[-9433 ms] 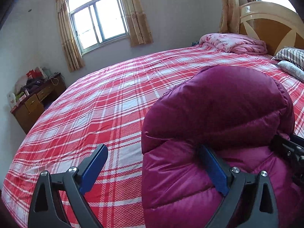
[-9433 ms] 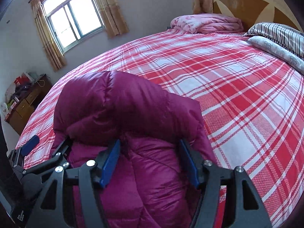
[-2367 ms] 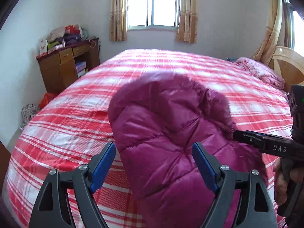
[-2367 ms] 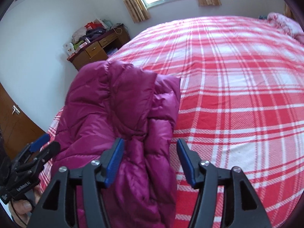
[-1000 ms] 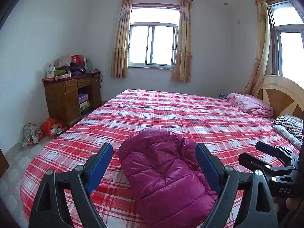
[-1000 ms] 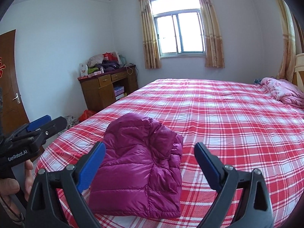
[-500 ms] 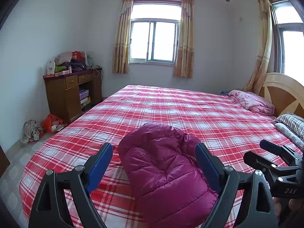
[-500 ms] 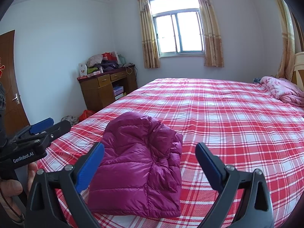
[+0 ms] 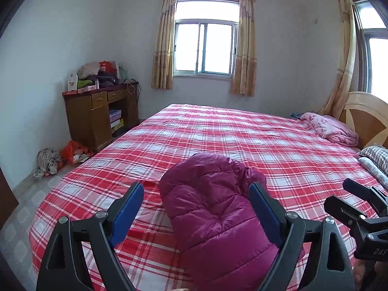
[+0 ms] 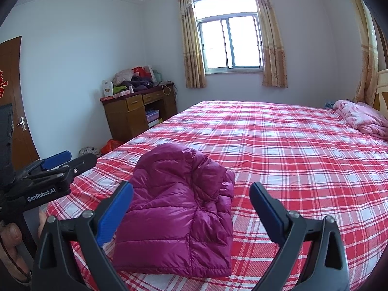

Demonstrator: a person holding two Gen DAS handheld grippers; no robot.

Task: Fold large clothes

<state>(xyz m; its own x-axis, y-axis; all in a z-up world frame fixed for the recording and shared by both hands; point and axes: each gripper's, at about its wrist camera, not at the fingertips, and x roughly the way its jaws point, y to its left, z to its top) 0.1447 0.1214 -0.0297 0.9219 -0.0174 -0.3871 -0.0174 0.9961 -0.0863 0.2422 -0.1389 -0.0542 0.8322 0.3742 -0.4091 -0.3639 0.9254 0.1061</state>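
A magenta quilted down jacket (image 9: 218, 215) lies folded into a compact bundle near the front edge of the bed (image 9: 242, 135); it also shows in the right wrist view (image 10: 179, 208). My left gripper (image 9: 196, 211) is open and empty, held back from and above the jacket. My right gripper (image 10: 191, 208) is open and empty too, also held back from the jacket. Each gripper shows at the edge of the other's view, the right one (image 9: 359, 208) and the left one (image 10: 55, 167).
The bed has a red and white plaid cover. A pink blanket (image 9: 329, 128) and striped pillows (image 9: 375, 155) lie by the wooden headboard (image 9: 366, 116). A cluttered wooden desk (image 9: 97, 114) stands at the left wall, with bags (image 9: 60, 155) on the floor.
Both grippers let go of the folded jacket and pulled back and up from it over the last seconds. In the last half second they barely moved.
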